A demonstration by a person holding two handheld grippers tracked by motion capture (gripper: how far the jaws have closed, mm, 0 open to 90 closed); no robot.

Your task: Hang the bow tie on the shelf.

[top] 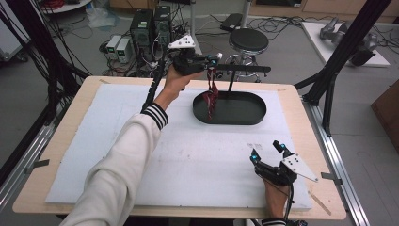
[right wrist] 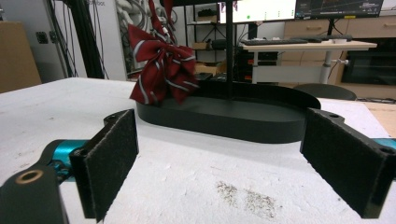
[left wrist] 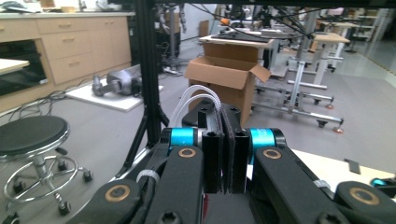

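hanging from the left gripper (top: 212,61), a red striped bow tie (top: 211,96) dangles beside the horizontal bar (top: 244,68) of a small black stand, its lower end reaching down to the oval black tray (top: 244,115) that forms the stand's base. the left gripper view shows the jaws pressed flat together, and a sliver of red just under them suggests they are clenched on the tie's strap, though the strap itself is hidden there. the thin upright post (top: 231,81) rises from the tray just beside the tie.

the right gripper (top: 268,151) rests low on the white mat (top: 117,141) at the near right of the worktop (top: 301,101), well apart from the stand, its jaws spread wide and holding nothing. from its own view the bow tie (right wrist: 161,70) hangs at the left end of the tray (right wrist: 261,123), with the post (right wrist: 229,51) just to its right.

the likely aim is to drape the tie over the bar, and the risks follow from that. letting go before the strap is truly over the bar would drop the tie into the tray. the stand looks light, so a sideways knock from the left gripper against the bar could tip or shift it. the loose fabric could also swing and snag on the post, and the right gripper sits too far off to steady anything quickly.
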